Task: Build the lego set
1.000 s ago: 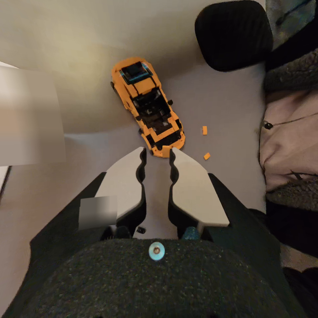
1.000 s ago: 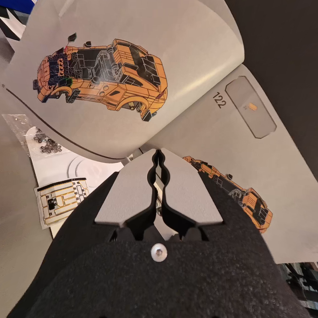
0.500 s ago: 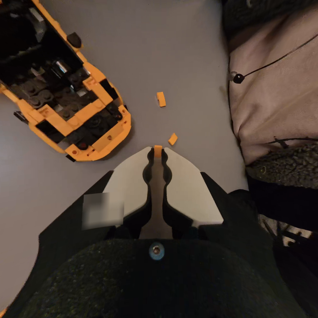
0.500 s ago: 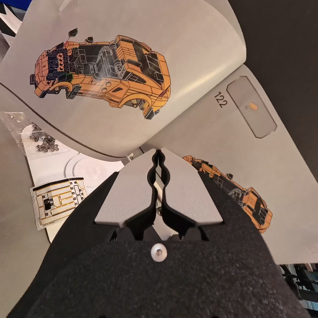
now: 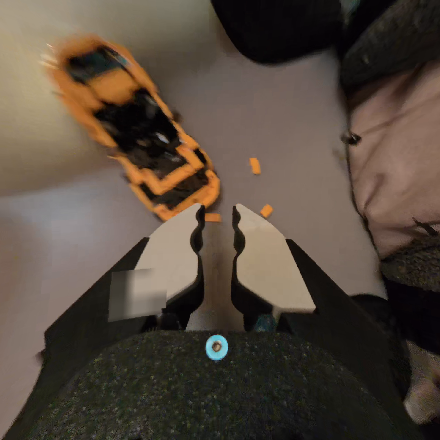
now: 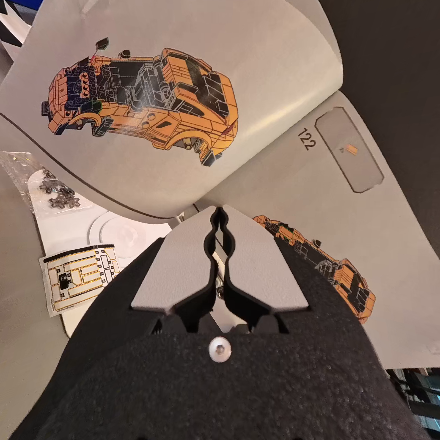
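A partly built orange and black Lego car (image 5: 133, 133) lies on the grey table (image 5: 273, 107), blurred by motion, up and left of my left gripper (image 5: 218, 212). The left gripper is open. A small orange piece (image 5: 213, 217) lies on the table just past its fingertips, between them. Two more small orange pieces lie to the right, one far (image 5: 254, 166) and one near (image 5: 266, 210). My right gripper (image 6: 218, 209) is shut with nothing visible between its tips. It hovers over the open instruction booklet (image 6: 297, 214), which has one page curled up (image 6: 190, 71).
A sticker sheet (image 6: 81, 273), a clear bag of small black parts (image 6: 59, 197) and a white sheet (image 6: 114, 228) lie left of the booklet. A person's clothing (image 5: 392, 166) fills the right side of the left wrist view. A black rounded object (image 5: 273, 23) sits at the top. The gap from one gripper's tips to the other's is roughly 35 cm.
The left gripper has opened and pulled back from the table. The orange piece that was between its tips now lies loose at them. The right gripper has hardly moved.
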Available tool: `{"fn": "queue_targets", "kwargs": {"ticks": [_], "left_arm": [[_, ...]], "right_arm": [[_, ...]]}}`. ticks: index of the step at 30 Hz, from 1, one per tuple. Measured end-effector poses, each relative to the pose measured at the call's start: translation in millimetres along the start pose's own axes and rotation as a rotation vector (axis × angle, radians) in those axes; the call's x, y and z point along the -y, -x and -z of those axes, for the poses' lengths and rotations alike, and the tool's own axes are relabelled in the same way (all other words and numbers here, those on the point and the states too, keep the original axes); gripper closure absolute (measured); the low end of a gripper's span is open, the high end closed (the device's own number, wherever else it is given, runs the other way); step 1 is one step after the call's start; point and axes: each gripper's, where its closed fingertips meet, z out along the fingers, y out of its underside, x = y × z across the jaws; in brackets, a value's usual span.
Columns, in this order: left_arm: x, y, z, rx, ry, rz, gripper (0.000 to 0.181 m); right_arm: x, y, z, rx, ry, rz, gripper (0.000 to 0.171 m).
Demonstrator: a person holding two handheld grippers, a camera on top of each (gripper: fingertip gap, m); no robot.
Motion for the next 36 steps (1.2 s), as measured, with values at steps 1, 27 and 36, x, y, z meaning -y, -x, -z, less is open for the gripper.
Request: {"fn": "queue_targets", "kwargs": {"ticks": [1, 27, 36], "left_arm": [[13.8, 16.8, 13.6, 0.086, -0.058, 0.007, 0.166], [103.7, 252.5, 208.1, 1.257, 0.127, -0.025, 0.181], [102.6, 260.0, 210.3, 1.311, 0.084, -0.047, 0.181]], "right_arm": [[0.2, 0.0, 0.1, 0.001, -0.004, -0.003, 0.171], [-5.7, -9.9, 4.2, -0.005, -0.032, -0.183, 0.171], [37.5, 5.7, -3.4, 0.116, -0.097, -0.207, 0.171]]}}
